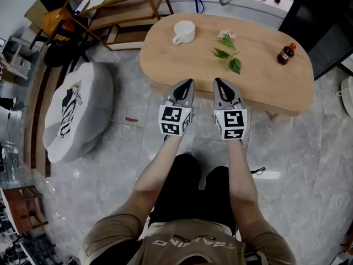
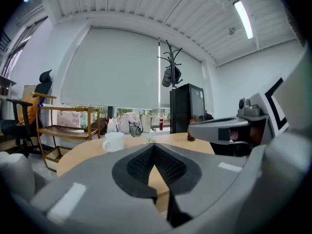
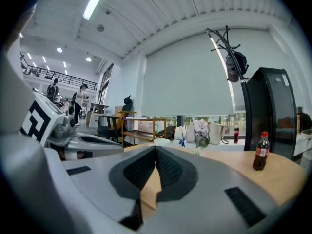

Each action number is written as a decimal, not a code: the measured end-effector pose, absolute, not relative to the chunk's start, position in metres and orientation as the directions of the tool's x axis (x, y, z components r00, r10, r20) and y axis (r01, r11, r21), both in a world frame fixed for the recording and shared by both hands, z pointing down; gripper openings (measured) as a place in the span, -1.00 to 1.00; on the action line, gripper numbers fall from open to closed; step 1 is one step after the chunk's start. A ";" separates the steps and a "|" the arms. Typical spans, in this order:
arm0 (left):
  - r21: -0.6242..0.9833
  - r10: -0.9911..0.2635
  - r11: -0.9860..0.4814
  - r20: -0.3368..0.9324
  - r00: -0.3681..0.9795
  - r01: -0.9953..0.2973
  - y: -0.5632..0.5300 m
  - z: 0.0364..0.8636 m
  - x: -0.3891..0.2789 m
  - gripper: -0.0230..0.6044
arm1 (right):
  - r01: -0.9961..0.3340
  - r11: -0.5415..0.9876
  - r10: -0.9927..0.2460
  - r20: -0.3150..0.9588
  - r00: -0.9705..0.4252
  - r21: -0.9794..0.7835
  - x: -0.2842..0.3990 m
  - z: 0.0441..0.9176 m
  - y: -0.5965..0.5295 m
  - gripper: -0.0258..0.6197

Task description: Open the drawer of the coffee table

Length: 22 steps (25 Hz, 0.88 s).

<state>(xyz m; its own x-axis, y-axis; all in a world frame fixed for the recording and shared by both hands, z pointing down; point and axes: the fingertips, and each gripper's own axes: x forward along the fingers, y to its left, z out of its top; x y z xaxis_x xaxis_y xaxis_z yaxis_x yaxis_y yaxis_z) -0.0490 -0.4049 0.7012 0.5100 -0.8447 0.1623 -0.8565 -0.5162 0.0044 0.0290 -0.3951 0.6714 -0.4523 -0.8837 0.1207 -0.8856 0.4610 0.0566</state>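
Fingers (image 2: 141,164) of left gripper (image 1: 188,84) and right gripper (image 1: 218,82) were clenched, empty, just short of coffee table (image 1: 259,84) edge ahead; drawer unseen, untouched, opening apparently not begun.

Oval light-wood bench (image 1: 182,65) shows just its top, front face barely visible; right of it, a white rounded object (image 1: 348,95) is cut off.

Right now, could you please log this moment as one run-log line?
left tongs: shut, empty | right tongs: shut, empty | both: at coffee table near edge | drawer: not visible
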 end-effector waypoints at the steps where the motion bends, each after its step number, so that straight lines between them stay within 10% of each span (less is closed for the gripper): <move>1: -0.023 -0.849 -0.513 0.159 0.504 -0.858 -0.406 0.714 -0.047 -0.91 | -0.886 0.459 -0.885 0.114 -0.451 0.061 0.030 0.685 -0.398 -0.91; 10: -0.029 -0.871 -0.491 0.061 0.488 -0.871 -0.410 0.783 -0.052 -0.91 | -0.887 0.447 -0.893 0.008 -0.449 0.115 0.013 0.752 -0.395 -0.91; 22: 0.810 -0.932 -0.276 -0.094 0.349 -0.517 -0.398 0.843 -0.079 -0.91 | -0.915 0.400 -0.916 -0.006 -0.401 0.055 0.018 0.766 -0.385 -0.91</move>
<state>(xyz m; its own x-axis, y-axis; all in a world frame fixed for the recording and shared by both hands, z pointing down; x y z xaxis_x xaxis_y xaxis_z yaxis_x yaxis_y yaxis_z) -0.0791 -0.3985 0.8434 0.3491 -0.9323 -0.0942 -0.5175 -0.2756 0.8101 0.0179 -0.3851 0.7657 -0.4010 -0.9161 -0.0059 -0.9148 0.4001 0.0554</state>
